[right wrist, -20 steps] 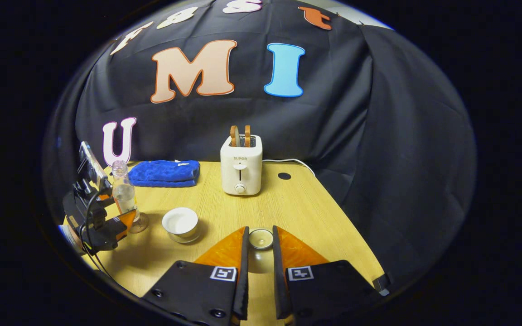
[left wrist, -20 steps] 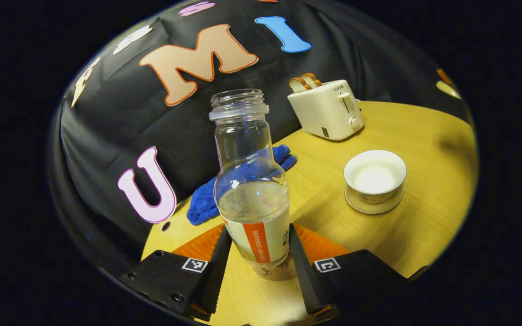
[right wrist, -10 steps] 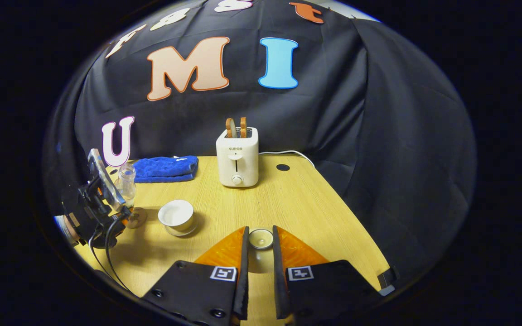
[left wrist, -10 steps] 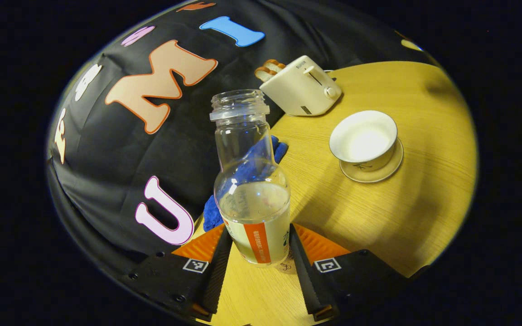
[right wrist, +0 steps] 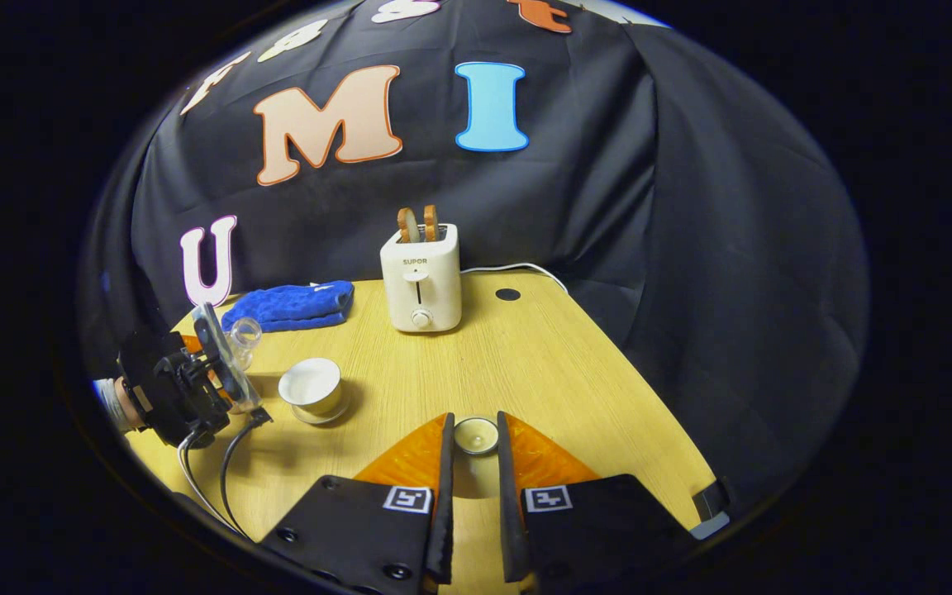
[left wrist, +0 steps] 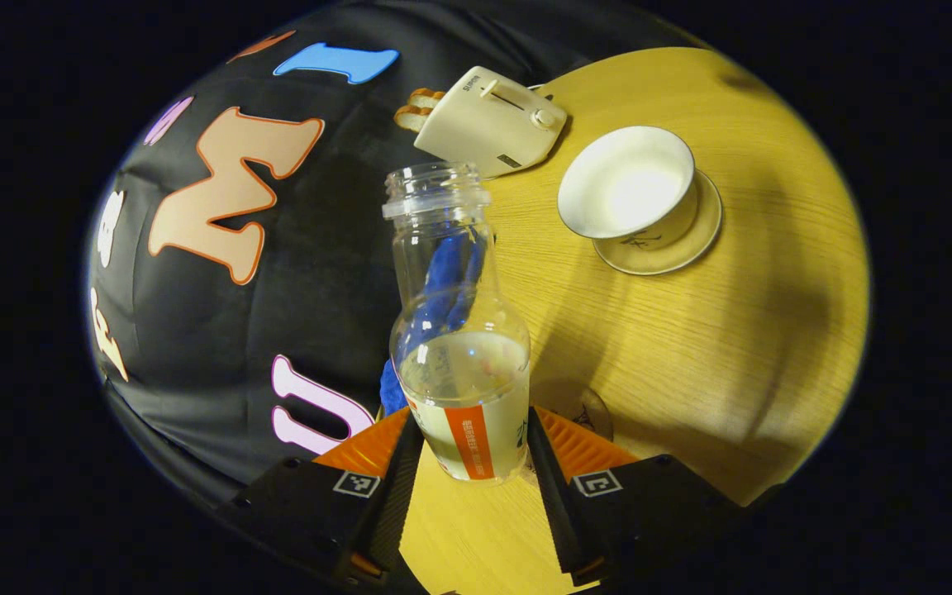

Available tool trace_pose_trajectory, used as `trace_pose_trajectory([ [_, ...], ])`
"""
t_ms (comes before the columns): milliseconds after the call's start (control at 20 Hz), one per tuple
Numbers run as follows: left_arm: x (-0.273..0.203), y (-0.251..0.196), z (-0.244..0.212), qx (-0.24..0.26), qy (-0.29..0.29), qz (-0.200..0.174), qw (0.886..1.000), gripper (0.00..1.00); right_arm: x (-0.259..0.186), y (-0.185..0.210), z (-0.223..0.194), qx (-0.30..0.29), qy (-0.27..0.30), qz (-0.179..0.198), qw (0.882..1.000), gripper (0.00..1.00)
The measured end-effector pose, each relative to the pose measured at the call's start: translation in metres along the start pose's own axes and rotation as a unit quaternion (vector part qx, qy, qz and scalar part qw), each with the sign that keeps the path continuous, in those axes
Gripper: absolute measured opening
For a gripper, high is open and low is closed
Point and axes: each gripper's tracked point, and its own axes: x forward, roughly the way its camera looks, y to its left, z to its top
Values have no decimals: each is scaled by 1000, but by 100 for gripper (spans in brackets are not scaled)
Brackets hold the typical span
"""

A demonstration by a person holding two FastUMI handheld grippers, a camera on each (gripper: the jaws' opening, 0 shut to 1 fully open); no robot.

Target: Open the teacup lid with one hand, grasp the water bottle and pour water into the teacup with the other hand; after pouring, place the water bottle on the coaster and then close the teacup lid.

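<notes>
Teacup (left wrist: 629,186) sits uncovered on wooden table (left wrist: 732,347), toaster (left wrist: 488,124) behind.

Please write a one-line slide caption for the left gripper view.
Left tongs tilt the open water bottle toward the uncovered teacup.

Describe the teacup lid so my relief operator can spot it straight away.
On the wooden table, follow a line straight from the white toaster to the near edge. The teacup lid sits between the right gripper fingers: a small round white piece, held apart from the open teacup.
</notes>
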Motion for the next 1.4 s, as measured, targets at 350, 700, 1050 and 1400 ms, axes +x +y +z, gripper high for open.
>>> trace_pose_trajectory([
  [350,2,-13,3,91,16,-14,996,70,5,-3,-2,11,-1,9,1000,27],
  [700,5,-12,-2,156,58,-29,986,69,6,-3,-11,14,6,19,1000,25],
  [1050,2,-5,-5,218,86,-37,971,70,9,-4,-16,22,9,27,999,27],
  [1400,0,5,7,286,99,-34,952,69,10,-1,-18,25,8,42,999,27],
])
